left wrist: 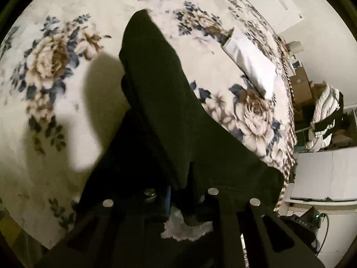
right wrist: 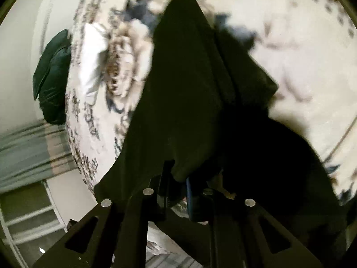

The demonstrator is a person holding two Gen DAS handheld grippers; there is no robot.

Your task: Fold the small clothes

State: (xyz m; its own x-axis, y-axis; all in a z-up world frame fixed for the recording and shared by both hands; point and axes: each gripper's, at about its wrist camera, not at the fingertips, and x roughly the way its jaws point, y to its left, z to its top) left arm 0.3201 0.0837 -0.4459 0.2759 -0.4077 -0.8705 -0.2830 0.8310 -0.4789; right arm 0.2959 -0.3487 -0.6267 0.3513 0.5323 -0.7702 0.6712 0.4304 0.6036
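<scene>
A dark, near-black small garment (left wrist: 160,102) hangs stretched over the floral bedspread (left wrist: 55,62). My left gripper (left wrist: 181,192) is shut on its near edge, and the cloth runs away from the jaws toward the upper middle. In the right wrist view the same garment (right wrist: 185,84) rises in a peak, and my right gripper (right wrist: 178,187) is shut on another part of its edge. The cloth drapes over both sets of fingers and hides their tips. The garment is lifted off the bed and casts a shadow on it.
A white folded piece (left wrist: 250,62) lies on the bed to the right of the garment; it also shows in the right wrist view (right wrist: 93,62). A dark green cushion (right wrist: 53,78) lies at the bed's far end. Cardboard boxes (left wrist: 301,84) and white furniture (left wrist: 323,174) stand beside the bed.
</scene>
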